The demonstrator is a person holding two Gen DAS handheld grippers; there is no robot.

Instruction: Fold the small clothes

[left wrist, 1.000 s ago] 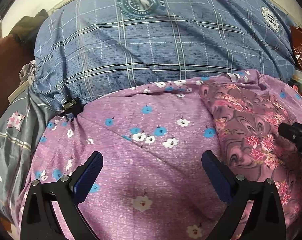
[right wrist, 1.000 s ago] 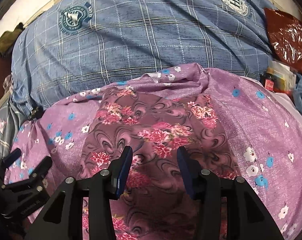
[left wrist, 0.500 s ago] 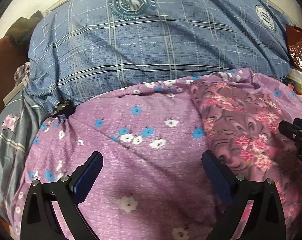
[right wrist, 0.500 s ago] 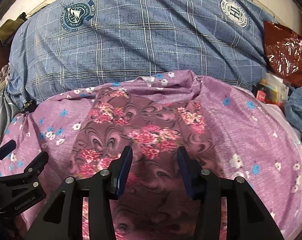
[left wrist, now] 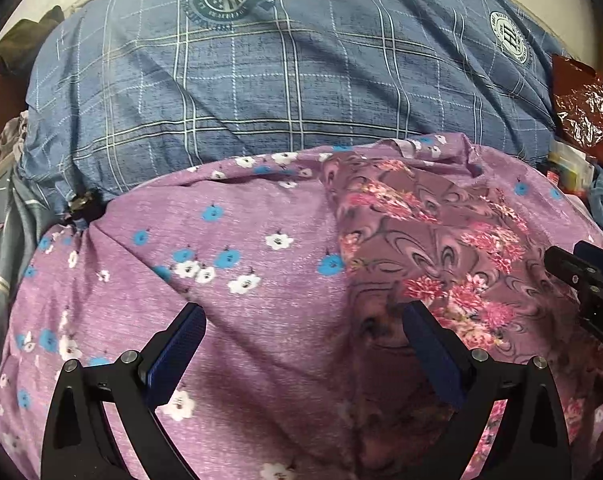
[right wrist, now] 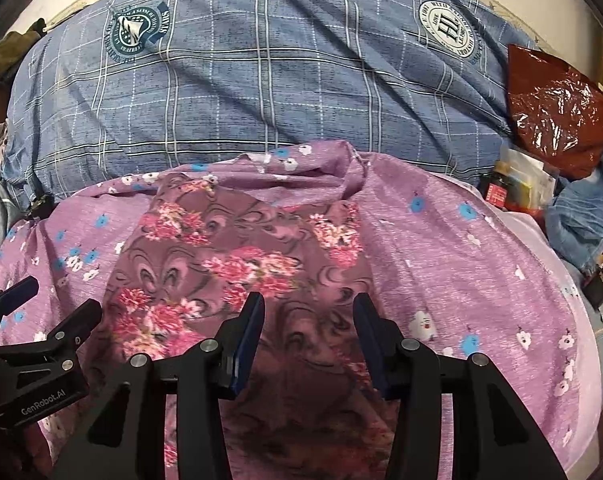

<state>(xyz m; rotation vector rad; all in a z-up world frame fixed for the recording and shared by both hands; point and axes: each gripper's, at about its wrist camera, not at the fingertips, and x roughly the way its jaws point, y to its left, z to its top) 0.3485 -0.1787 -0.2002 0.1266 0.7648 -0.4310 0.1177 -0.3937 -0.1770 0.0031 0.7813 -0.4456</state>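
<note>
Your left gripper (left wrist: 303, 344) stands wide open with nothing between its blue pads (left wrist: 177, 354); it hangs over the purple sheet (left wrist: 241, 312), the one printed with blue and white flowers. The small garment (left wrist: 429, 240), mauve with pink floral clusters and dark swirls, lies just to the right of this gripper, its left edge running up past the right finger. Whether the fingers touch the cloth cannot be told from this view.

Your right gripper (right wrist: 309, 328) is partly open, jaws set narrower than the left's, and grips nothing. It sits directly over the near half of the small garment (right wrist: 237, 256), which spreads forward from between the fingertips toward the far edge of the purple sheet (right wrist: 481, 272). Contact with the fabric cannot be told here either.

The garment lies flat but wrinkled on the sheet, roughly mid-width, its far end close to the sheet's bunched far edge. Beyond that edge lies a blue plaid cover (right wrist: 261, 80) with round crests. A red foil bag (right wrist: 553, 112) sits at the right side, past the sheet's far right corner.
</note>
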